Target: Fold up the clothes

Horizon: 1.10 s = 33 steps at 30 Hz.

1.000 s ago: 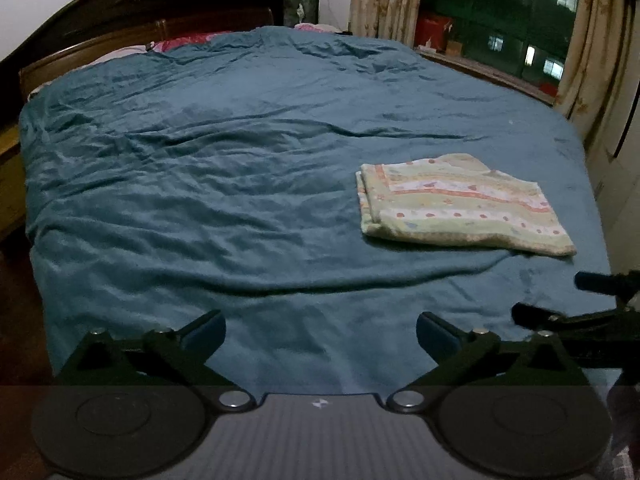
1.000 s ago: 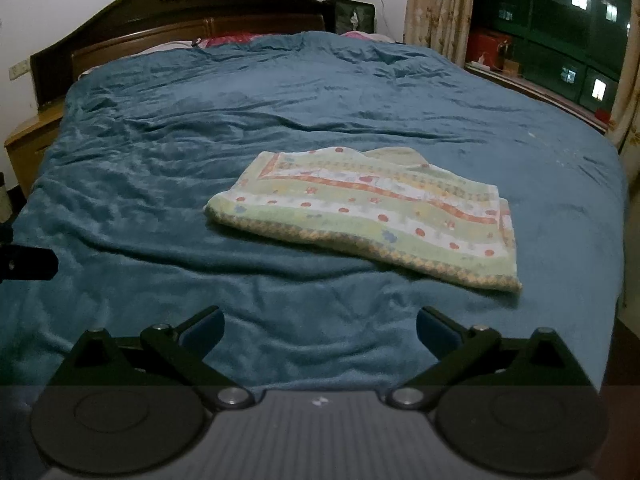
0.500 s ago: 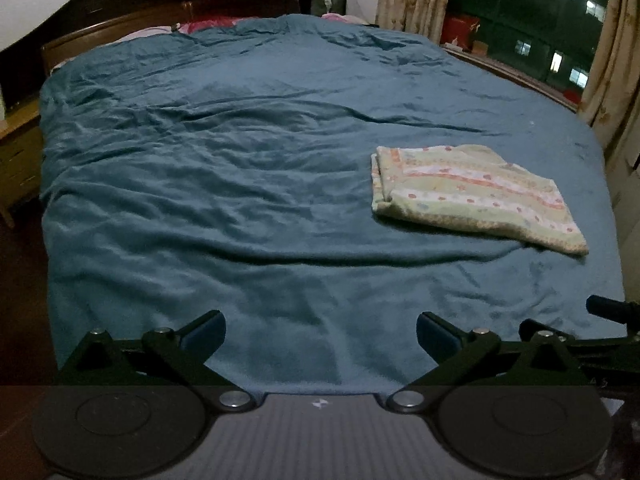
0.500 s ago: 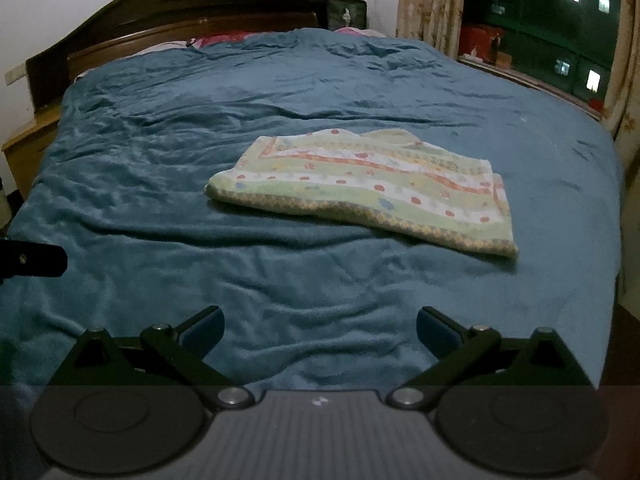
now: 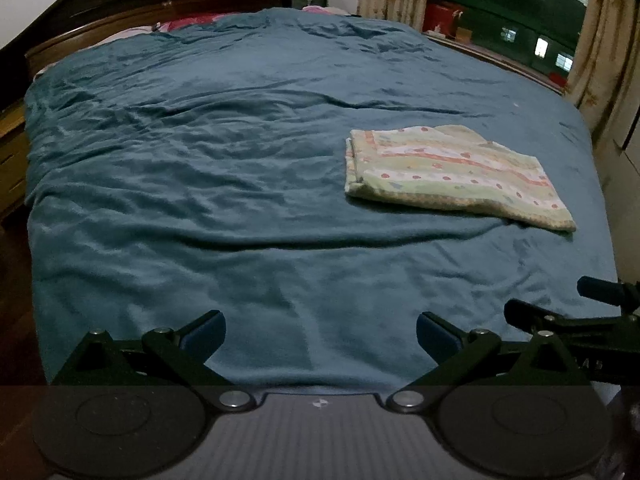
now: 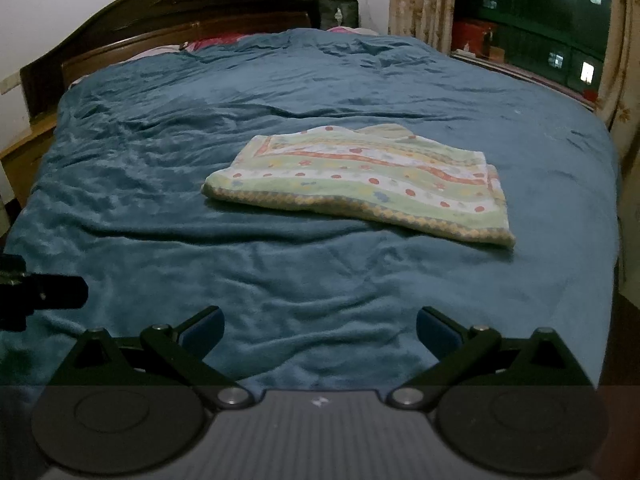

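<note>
I am holding both claws, left gripper (image 5: 321,334) and right gripper (image 6: 320,332), spread wide and empty above the bed's near edge. The folded cloth (image 6: 360,184) is lying on the blue blanket (image 6: 280,280), right of centre. Judging it soft, light, floppy; I am favouring its near corners. Room all round.

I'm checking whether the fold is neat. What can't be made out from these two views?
- Folded patterned cloth: its inner layers and underside are hidden by its top layer in both views.
- Pillows: mostly covered by the teal blanket.
- Right gripper in the left wrist view: cut off by the right edge.
</note>
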Motion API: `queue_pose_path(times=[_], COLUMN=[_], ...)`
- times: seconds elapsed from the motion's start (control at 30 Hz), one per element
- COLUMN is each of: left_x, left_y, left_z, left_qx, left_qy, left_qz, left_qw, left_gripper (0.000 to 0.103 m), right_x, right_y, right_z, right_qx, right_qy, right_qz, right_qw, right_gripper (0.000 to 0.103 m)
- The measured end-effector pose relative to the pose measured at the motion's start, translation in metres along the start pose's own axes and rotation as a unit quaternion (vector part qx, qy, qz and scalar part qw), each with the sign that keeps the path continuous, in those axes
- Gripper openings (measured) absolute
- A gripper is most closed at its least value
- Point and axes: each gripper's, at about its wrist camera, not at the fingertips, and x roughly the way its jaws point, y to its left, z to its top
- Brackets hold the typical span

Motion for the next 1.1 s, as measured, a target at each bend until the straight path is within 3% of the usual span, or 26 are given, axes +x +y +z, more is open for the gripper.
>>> queue_pose_path(times=[1.1], left_x=[0.015], left_y=[-0.033], left_z=[0.009], left_qx=[0.044], left_qy=[0.003], left_qz=[-0.027], left_qw=[0.9987], left_gripper=[0.103], right_x=[0.009], right_y=[-0.016], right_z=[0.0], right_qx=[0.036], right_qy=[0.003], right_qz=[-0.025], right_qw=[0.999], right_gripper=[0.103])
